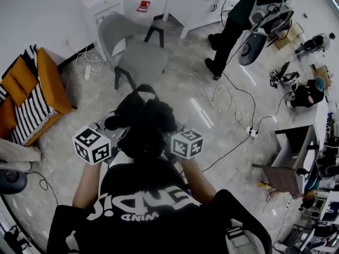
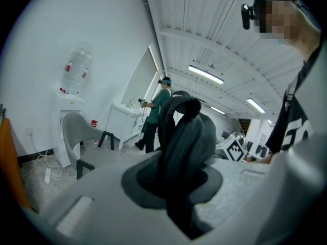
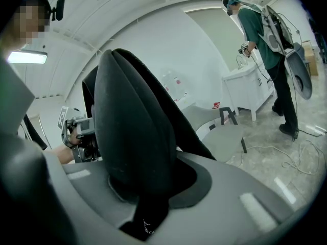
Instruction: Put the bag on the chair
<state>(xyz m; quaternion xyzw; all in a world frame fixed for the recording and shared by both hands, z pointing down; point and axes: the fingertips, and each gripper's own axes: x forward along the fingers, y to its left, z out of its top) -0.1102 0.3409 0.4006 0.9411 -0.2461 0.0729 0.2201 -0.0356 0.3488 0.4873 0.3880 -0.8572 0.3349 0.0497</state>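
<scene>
Bag (image 1: 142,115) clamped in left gripper (image 2: 179,208) fingers and right gripper (image 3: 138,208) fingers — chair (image 1: 140,62) ahead

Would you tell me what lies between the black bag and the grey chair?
Nothing; the head view shows only a short strip of bare floor between the bag and the chair.

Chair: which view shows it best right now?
Head view: it shows the whole chair from above, seat bare, just beyond the bag. The left gripper view catches the chair side-on at the left, its lower part cut off. The right gripper view shows only part of the chair, seat and legs, beside the bag.
</scene>
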